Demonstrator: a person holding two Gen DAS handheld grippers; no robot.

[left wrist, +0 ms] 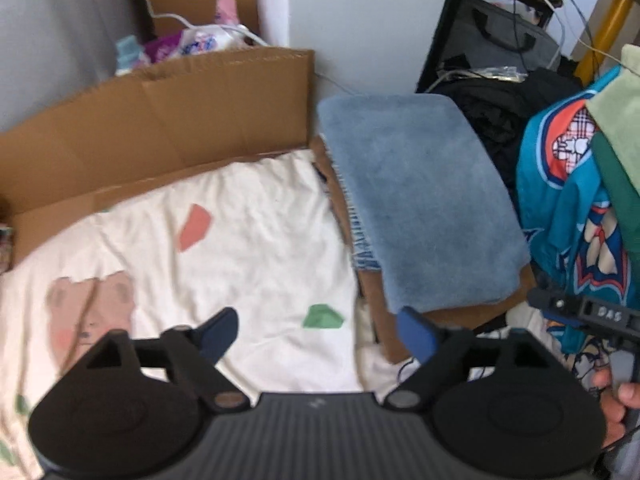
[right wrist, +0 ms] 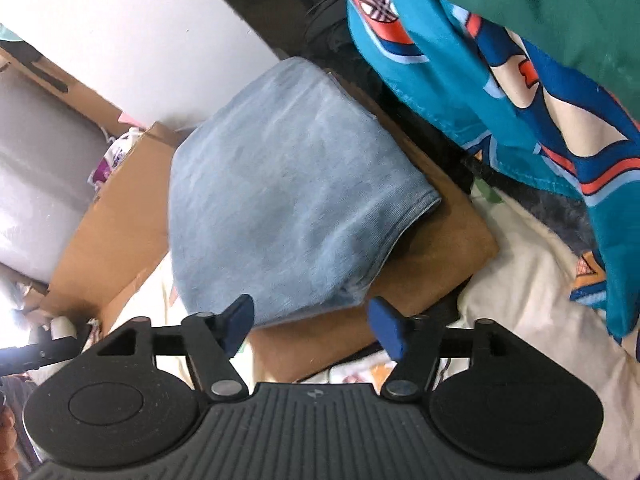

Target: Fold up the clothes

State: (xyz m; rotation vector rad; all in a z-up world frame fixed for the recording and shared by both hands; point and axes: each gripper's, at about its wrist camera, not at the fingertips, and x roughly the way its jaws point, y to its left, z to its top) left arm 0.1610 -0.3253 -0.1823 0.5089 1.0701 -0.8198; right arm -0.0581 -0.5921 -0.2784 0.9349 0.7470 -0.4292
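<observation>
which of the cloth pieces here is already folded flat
The plain light blue towel, a neat rectangle lying on brown cardboard. The teal patterned garment and green one beside it hang loose.

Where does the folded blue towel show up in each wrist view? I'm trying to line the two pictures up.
Left wrist view: the folded blue towel lies right of centre, on a brown cardboard sheet, beside the cream printed sheet.
Right wrist view: the towel fills the centre, tilted, just beyond the open right gripper.
Shared landmark: the teal patterned garment, to the towel's right in both.
</observation>
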